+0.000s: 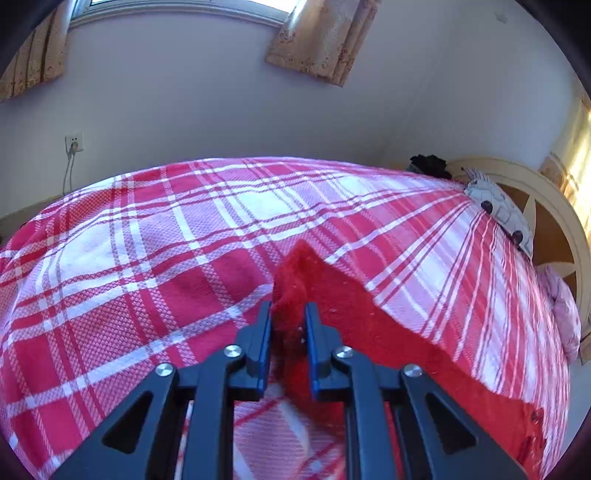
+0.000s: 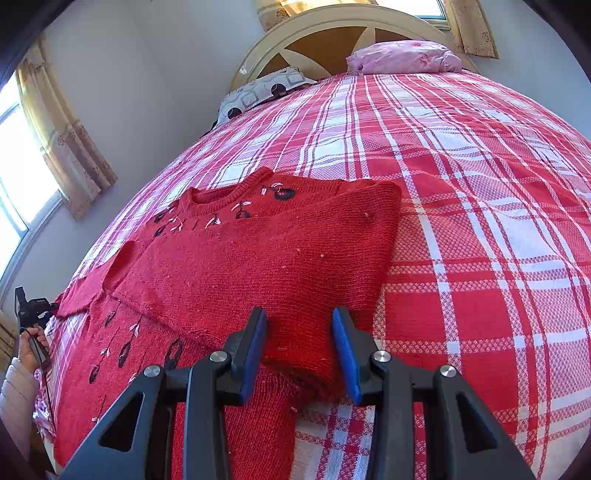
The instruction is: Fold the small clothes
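A red-and-white plaid bedspread (image 2: 461,192) covers the bed, with pillows at the headboard (image 2: 332,33) and curtained windows around. The red knit sweater (image 2: 240,258) lies on it, partly folded. The left gripper (image 1: 288,325) pinches a raised sweater corner; the right gripper (image 2: 299,332) straddles a folded edge, fingers apart.
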Motion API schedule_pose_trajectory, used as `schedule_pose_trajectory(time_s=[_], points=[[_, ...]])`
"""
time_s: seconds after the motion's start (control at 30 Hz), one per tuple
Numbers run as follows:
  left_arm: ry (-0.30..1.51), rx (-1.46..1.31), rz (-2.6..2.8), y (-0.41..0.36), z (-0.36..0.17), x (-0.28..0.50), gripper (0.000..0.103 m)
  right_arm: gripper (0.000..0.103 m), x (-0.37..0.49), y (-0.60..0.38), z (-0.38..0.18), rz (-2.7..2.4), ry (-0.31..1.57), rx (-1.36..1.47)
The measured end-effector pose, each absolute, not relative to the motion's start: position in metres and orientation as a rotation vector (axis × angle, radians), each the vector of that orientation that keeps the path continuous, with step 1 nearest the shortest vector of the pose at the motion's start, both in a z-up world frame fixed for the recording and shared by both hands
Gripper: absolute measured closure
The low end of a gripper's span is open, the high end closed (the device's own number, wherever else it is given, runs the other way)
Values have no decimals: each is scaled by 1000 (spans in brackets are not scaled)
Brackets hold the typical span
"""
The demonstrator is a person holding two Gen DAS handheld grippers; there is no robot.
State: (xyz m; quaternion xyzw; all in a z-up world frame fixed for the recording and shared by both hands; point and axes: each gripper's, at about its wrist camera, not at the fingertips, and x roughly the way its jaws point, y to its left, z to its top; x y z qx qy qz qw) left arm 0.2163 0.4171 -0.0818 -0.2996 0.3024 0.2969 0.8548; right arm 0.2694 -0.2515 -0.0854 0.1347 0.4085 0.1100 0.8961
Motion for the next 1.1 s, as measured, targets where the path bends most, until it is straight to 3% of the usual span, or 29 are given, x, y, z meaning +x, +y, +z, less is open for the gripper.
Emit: schedule_pose_trajectory(time_s=[0.23, 0.47, 0.8, 1.1], points=[[520, -501, 456, 346, -17, 238, 86, 64, 269, -252, -85, 228, 845, 281], [490, -354, 149, 215, 20, 270, 86, 64, 269, -250, -85, 226, 844, 275], [551, -124, -151, 35, -23, 271, 86, 64, 269, -250, -85, 227, 843, 276], [676, -68, -226, -11, -61, 273, 86, 64, 272, -246, -80, 213, 868, 262]])
